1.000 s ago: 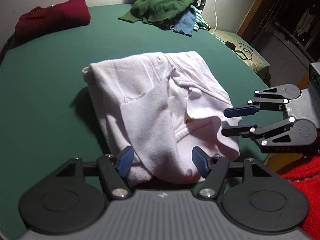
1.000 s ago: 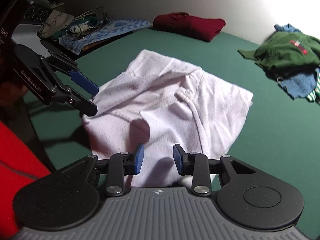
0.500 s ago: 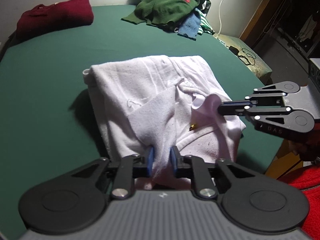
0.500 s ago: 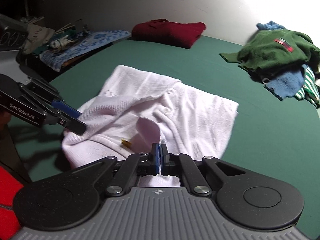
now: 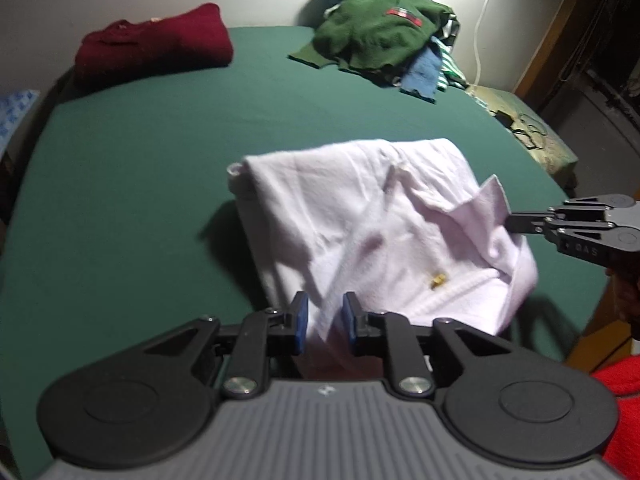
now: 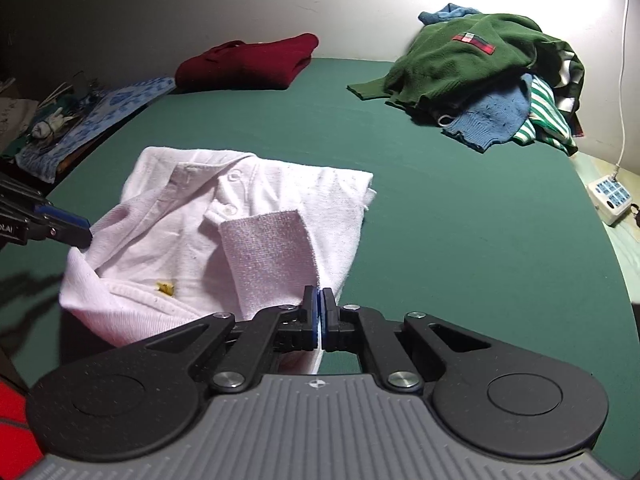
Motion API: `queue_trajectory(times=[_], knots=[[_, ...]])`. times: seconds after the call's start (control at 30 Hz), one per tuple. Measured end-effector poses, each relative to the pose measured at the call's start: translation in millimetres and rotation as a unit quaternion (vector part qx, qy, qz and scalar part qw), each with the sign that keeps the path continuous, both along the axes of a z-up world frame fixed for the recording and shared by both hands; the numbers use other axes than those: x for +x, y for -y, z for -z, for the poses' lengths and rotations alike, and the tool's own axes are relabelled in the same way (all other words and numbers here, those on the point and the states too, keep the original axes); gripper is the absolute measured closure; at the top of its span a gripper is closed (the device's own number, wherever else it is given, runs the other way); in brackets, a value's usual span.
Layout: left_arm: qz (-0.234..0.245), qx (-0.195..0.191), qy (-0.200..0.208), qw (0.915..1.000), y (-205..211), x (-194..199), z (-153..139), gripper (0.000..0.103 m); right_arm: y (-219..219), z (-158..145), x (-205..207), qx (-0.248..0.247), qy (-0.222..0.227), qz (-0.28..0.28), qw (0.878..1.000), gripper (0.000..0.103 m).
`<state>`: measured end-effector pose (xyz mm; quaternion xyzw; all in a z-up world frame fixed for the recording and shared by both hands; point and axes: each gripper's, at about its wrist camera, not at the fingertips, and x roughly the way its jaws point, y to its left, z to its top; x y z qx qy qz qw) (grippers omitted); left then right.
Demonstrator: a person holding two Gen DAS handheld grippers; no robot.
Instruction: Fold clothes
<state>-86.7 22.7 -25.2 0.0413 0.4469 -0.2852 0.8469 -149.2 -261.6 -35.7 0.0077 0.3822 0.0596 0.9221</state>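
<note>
- The right claw [image 6: 319, 312], bottom centre, pinches a raised flap of the white polo shirt [image 6: 256, 236].
- The left claw [image 6: 80, 232] grips the shirt's left edge.
- A green sweater [image 6: 472, 56] tops the pile at upper right of the green desk [image 6: 460, 216].

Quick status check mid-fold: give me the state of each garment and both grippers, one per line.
White polo shirt: partly folded, near edge lifted off the table, buttons showing.
Left gripper: shut on the white polo shirt's near edge.
Right gripper: shut on the white polo shirt's edge.
Dark red sweater: folded, lying at the far side.
Green sweater: unfolded, crumpled on top of a pile.
Blue garment: unfolded, under the green sweater.
Striped garment: unfolded, in the pile.
</note>
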Motion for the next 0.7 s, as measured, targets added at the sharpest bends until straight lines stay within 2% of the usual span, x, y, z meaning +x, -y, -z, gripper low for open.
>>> queue_trajectory(times=[0.17, 0.2, 0.27, 0.3, 0.33, 0.47, 0.53, 0.57, 0.6, 0.63, 0.7], knots=[[-0.010, 0.020, 0.019, 0.9996, 1, 15, -1, 0.086, 7, 0, 16, 0.013, 0.016, 0.044, 0.999, 0.103], [-0.006, 0.024, 0.021, 0.9995, 1, 15, -2, 0.090, 10, 1, 21, 0.015, 0.013, 0.055, 0.998, 0.103], [0.028, 0.048, 0.036, 0.9978, 1, 4, -6, 0.087, 14, 1, 28, 0.017, 0.007, 0.068, 0.998, 0.103], [0.049, 0.061, 0.044, 0.9959, 2, -4, -8, 0.074, 10, -2, 23, 0.013, 0.003, 0.036, 0.999, 0.103], [0.070, 0.074, 0.052, 0.9934, 2, -11, -11, 0.064, 5, -6, 19, 0.008, -0.002, 0.003, 1.000, 0.099], [0.157, 0.130, 0.077, 0.9760, 7, -39, -18, 0.061, -12, -20, 1, -0.009, -0.019, -0.125, 0.992, 0.087], [0.199, 0.156, 0.091, 0.9632, 16, -50, -17, 0.056, -21, -27, -7, -0.018, -0.027, -0.188, 0.982, 0.063], [0.220, 0.168, 0.099, 0.9558, 20, -55, -16, 0.052, -25, -30, -12, -0.023, -0.032, -0.220, 0.975, 0.062], [0.240, 0.179, 0.105, 0.9484, 25, -60, -16, 0.044, -29, -34, -16, -0.027, -0.036, -0.251, 0.967, 0.062], [0.253, 0.184, 0.108, 0.9435, 29, -63, -13, 0.038, -34, -36, -19, -0.031, -0.041, -0.274, 0.960, 0.060], [0.266, 0.187, 0.108, 0.9394, 35, -65, -8, 0.034, -44, -29, -15, -0.036, -0.061, -0.255, 0.964, 0.056]])
